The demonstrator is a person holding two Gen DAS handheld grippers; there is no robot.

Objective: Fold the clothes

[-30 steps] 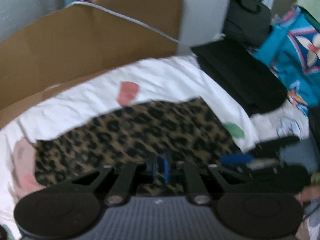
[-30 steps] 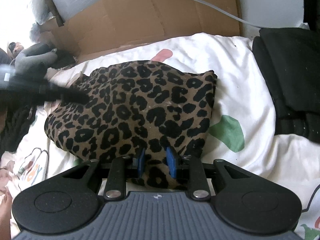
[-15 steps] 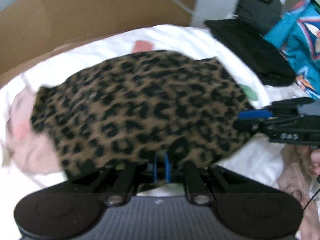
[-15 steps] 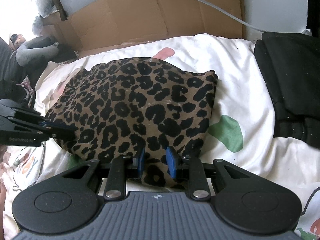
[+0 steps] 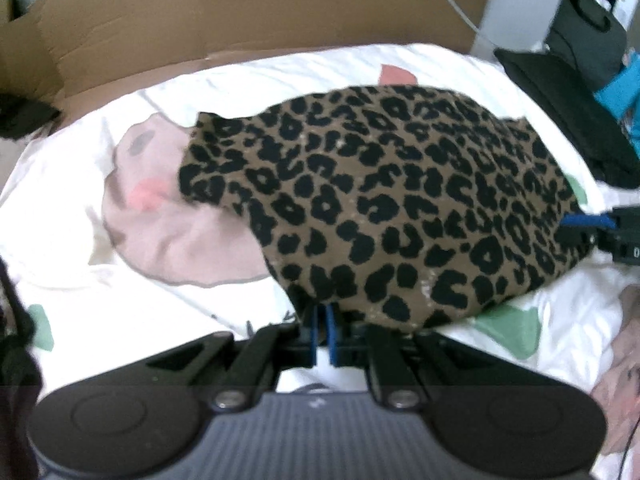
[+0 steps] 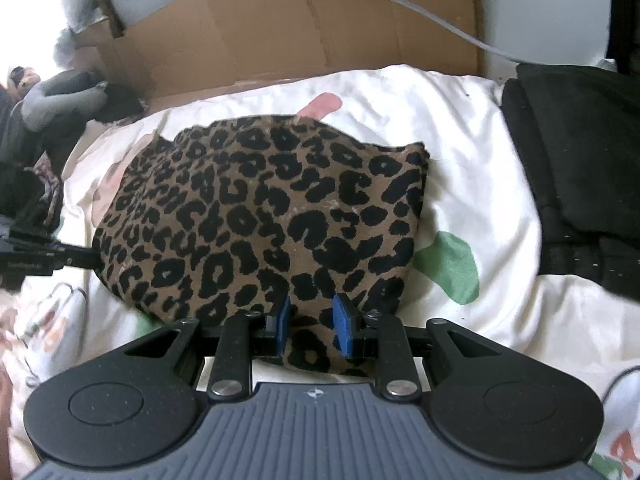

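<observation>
A leopard-print garment (image 5: 400,200) (image 6: 272,220) lies folded in a thick bundle on a white printed bedsheet (image 5: 120,300) (image 6: 480,160). My left gripper (image 5: 322,332) is shut on its near left corner, pads almost touching over the cloth edge; in the right wrist view it shows at the garment's left edge (image 6: 48,258). My right gripper (image 6: 314,326) is shut on the thick near right edge, with fabric filling the gap between its blue pads. It also reaches in at the far right of the left wrist view (image 5: 600,228).
A cardboard sheet (image 5: 240,20) (image 6: 320,20) stands behind the bed with a grey cable (image 6: 400,0) across it. A stack of black clothes (image 6: 580,160) (image 5: 568,112) lies to the right. A grey soft toy (image 6: 60,96) and dark items lie at the left.
My left gripper has swung down and leftward with the garment's corner, so the cloth now bulges up between the two grippers. The right gripper has barely moved.
</observation>
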